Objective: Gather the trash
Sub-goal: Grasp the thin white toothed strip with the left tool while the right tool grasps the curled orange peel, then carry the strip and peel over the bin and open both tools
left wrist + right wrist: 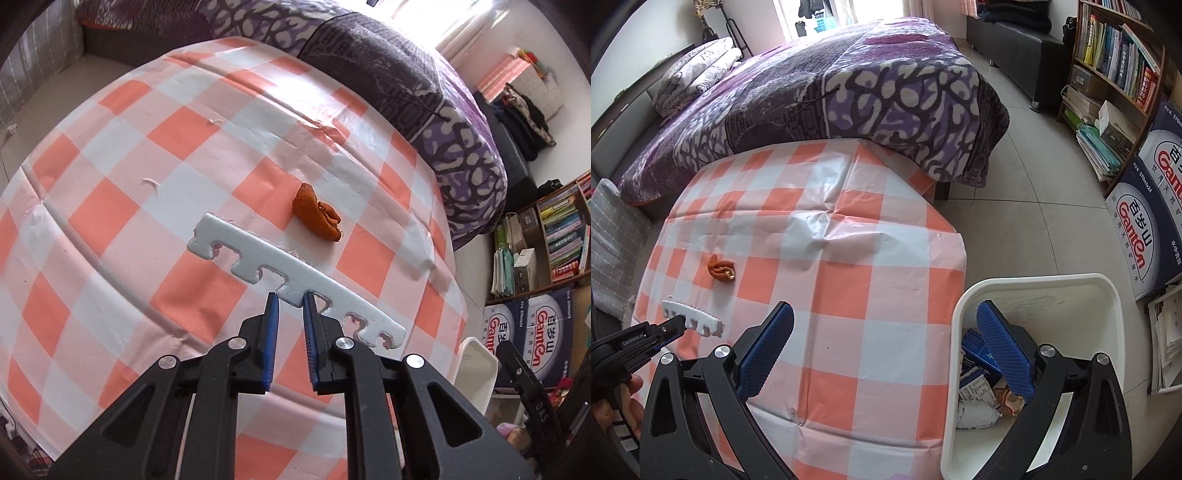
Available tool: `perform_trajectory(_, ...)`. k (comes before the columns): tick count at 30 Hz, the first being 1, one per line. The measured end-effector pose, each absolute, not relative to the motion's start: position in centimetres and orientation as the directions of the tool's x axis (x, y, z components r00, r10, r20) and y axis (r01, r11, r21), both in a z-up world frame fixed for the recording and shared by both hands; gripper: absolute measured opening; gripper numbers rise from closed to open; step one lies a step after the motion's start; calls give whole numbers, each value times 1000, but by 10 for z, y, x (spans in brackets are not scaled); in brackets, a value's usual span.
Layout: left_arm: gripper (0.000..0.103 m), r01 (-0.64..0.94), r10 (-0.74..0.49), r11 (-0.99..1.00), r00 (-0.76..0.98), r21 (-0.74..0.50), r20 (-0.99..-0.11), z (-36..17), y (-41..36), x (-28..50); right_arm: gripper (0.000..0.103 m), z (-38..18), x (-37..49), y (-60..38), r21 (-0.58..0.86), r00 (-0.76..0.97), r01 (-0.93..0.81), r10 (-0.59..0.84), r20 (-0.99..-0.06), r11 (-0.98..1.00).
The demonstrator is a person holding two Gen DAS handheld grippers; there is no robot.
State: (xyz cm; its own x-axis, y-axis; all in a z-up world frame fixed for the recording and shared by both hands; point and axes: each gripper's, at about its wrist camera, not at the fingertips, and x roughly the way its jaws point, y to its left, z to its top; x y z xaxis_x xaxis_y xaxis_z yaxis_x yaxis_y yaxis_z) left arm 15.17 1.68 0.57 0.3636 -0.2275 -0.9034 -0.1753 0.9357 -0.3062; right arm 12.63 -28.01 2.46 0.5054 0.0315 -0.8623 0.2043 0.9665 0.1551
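Observation:
A white foam strip (295, 275) with notched edge lies on the checked tablecloth (147, 184). My left gripper (291, 301) has its blue fingers on either side of the strip's near edge, with a narrow gap; it also shows in the right wrist view (674, 323) at the strip (698, 317). An orange peel (317, 214) lies just beyond the strip, also in the right wrist view (721, 269). My right gripper (884, 328) is open and empty, above the table edge and a white bin (1108, 295) that holds crumpled trash (979, 391).
A bed with a purple blanket (868, 92) stands beyond the table. A bookshelf (1115, 66) and blue Ganten boxes (1145, 229) stand at the right on the tiled floor. A grey cushion (609, 236) is at the left.

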Motion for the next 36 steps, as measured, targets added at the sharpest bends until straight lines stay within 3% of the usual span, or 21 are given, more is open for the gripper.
perform_trajectory(6, 14, -122, -146, 967, 463, -226, -874, 55, 34, 133, 95, 13, 138, -245, 161, 515, 82, 97, -852, 983)
perform_trajectory(16, 14, -174, -43, 967, 605, -185, -795, 116, 93, 118, 93, -23, 202, -124, 167, 475, -334, 319, -820, 928)
perform_trajectory(19, 14, -200, -48, 957, 609, -212, -792, 119, 109, 117, 87, -33, 213, -100, 167, 465, -358, 330, -822, 919)
perform_trajectory(22, 14, -207, -53, 953, 607, -222, -793, 118, 115, 117, 74, -42, 227, -85, 181, 449, -352, 335, -828, 919)
perform_trajectory(24, 14, -206, -53, 953, 604, -220, -795, 117, 116, 116, 46, -48, 231, -82, 182, 443, -339, 328, -835, 923)
perform_trajectory(26, 14, -211, -51, 952, 602, -220, -797, 116, 118, 116, 38, -47, 230, -82, 175, 459, -319, 313, -832, 932)
perform_trajectory(36, 14, -205, -3, 962, 648, -178, -761, 128, 106, 106, 35, 15, 191, -118, 252, 552, -227, 338, -762, 941)
